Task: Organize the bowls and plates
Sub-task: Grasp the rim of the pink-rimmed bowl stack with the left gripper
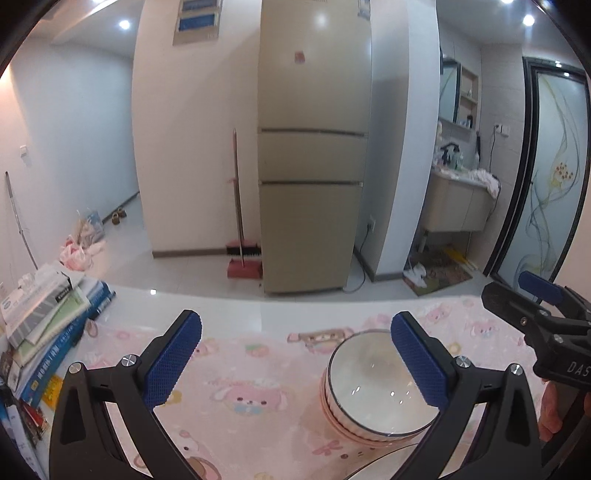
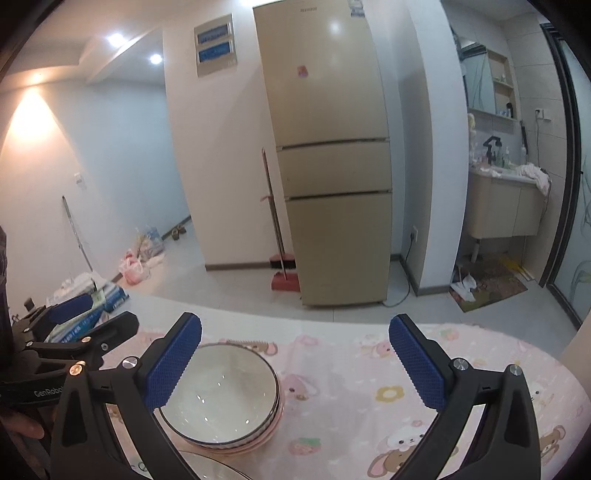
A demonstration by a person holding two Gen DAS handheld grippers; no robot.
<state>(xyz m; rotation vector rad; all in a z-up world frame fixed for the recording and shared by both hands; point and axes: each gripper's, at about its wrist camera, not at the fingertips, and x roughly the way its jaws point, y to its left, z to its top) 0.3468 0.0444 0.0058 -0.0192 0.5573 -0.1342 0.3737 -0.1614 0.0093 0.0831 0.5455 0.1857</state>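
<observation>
Bowls look already nested in one stack near your edge of the table, with a plate just in front. Your left gripper and right gripper both gape wide, empty. Only the plate seems left to place.

A tall beige refrigerator is standing against the white wall; recessed ceiling lights are illuminating the grey tiled floor.
</observation>
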